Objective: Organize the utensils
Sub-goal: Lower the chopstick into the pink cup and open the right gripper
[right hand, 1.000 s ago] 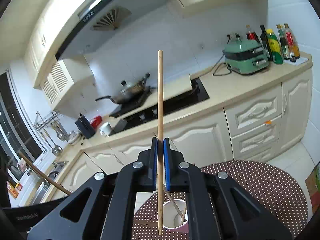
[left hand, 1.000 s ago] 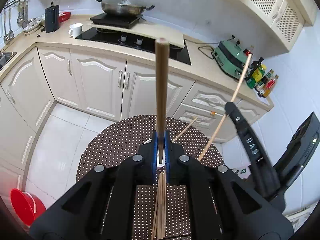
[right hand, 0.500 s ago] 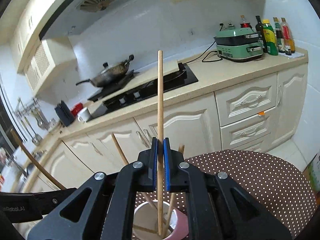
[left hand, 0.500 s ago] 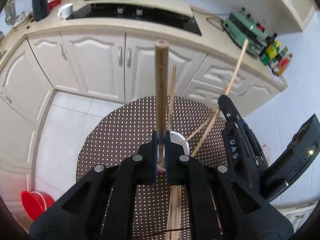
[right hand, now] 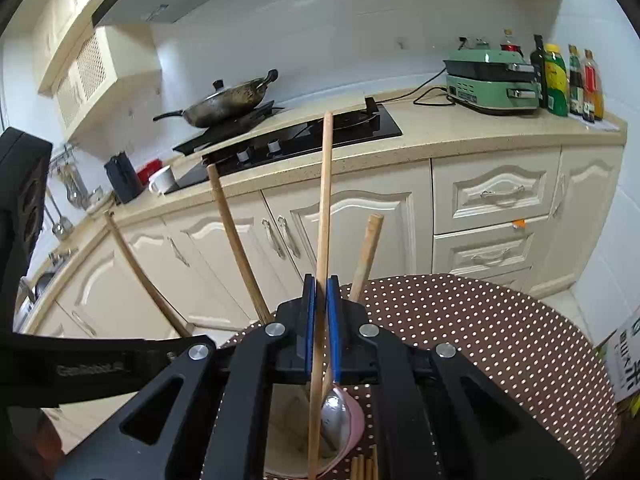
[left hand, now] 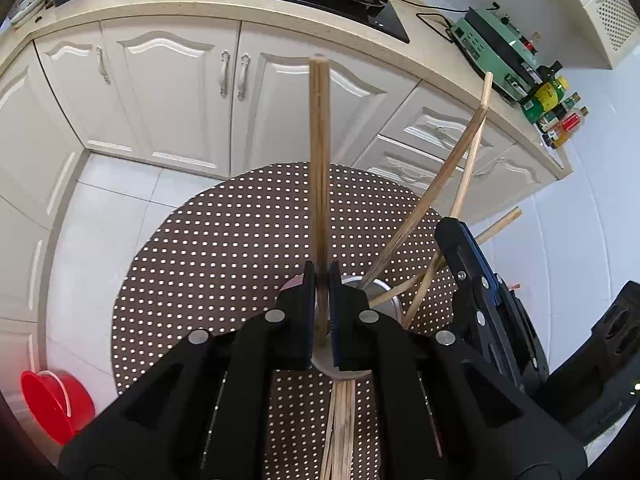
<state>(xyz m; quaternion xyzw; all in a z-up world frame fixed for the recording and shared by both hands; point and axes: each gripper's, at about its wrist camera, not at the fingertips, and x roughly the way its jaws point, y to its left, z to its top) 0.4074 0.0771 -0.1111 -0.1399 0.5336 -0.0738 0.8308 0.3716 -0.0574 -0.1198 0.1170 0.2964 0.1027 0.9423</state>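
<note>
A: What was there to see, biggest thing first?

B: The round dotted table (left hand: 224,248) sat in front of the kitchen cabinets; on it stood the pink cup (right hand: 352,424), already holding several chopsticks that leaned out toward the right; beside it a loose bundle of chopsticks (left hand: 340,428) lay flat on the cloth

A: And the tongs?

B: The left gripper (left hand: 321,312) was clamped on a dark chopstick (left hand: 319,168), which stood upright between its pads with the lower end reaching down over the cup; the right gripper (right hand: 321,320) was clamped on a pale chopstick (right hand: 325,208), whose tip had already dipped inside the cup, next to a metal spoon (right hand: 334,412)

A: How would such sticks handle?

B: Judging by their look: light, stiff, thin wood or bamboo; smooth enough to pivot or slip in a loose pinch; not fragile; a hold near the middle, as both tongs had, seemed best to keep each stick from swinging
</note>
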